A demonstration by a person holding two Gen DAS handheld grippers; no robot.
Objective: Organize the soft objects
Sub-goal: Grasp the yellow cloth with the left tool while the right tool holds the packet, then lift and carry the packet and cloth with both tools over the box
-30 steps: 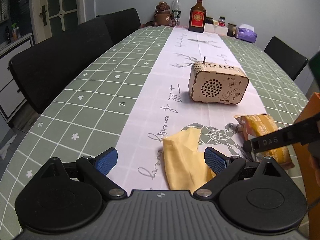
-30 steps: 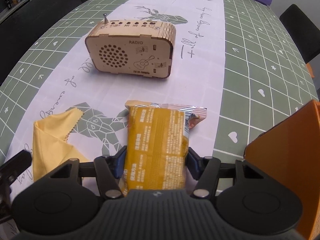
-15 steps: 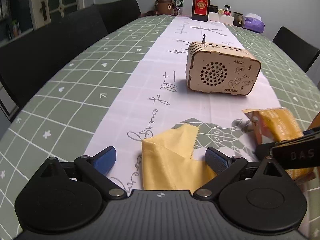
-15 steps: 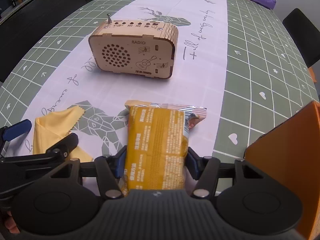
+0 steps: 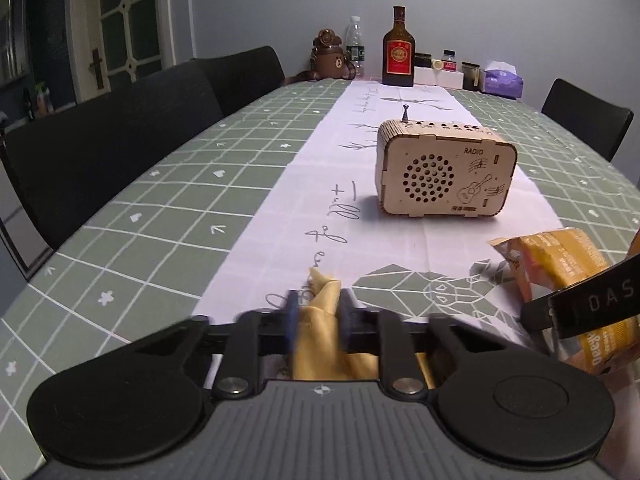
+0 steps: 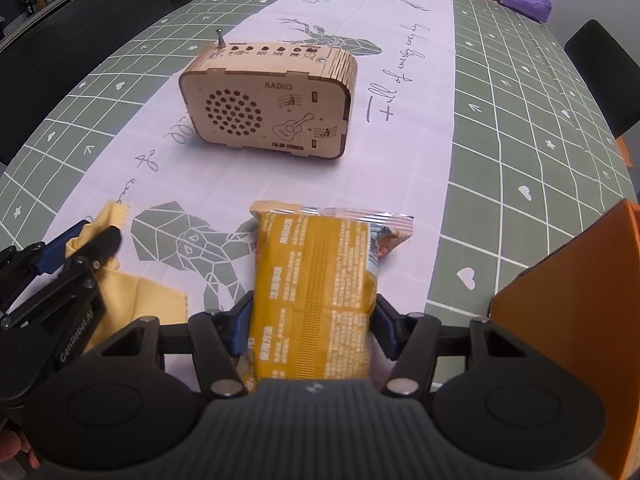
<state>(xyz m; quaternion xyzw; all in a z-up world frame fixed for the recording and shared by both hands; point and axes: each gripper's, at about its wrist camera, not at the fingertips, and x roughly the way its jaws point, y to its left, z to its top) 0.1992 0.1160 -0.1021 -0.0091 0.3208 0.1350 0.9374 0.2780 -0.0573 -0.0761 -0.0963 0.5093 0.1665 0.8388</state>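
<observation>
My left gripper (image 5: 318, 312) is shut on a yellow cloth (image 5: 324, 336) lying on the white table runner; the cloth bunches up between the blue pads. In the right wrist view the same gripper (image 6: 86, 240) pinches the cloth (image 6: 136, 292) at the lower left. My right gripper (image 6: 310, 320) is shut on a yellow snack packet (image 6: 316, 280), held just above the table. The packet also shows in the left wrist view (image 5: 560, 264) at the right.
A wooden radio (image 6: 268, 104) stands on the runner beyond both grippers. An orange box (image 6: 568, 320) is close on the right. Bottles, a bear figure and a tissue pack (image 5: 502, 82) stand at the far end. Black chairs (image 5: 120, 148) line the left side.
My left gripper moved forward over the yellow cloth and closed its jaws on it. My right gripper kept its hold on the snack packet and barely moved.
</observation>
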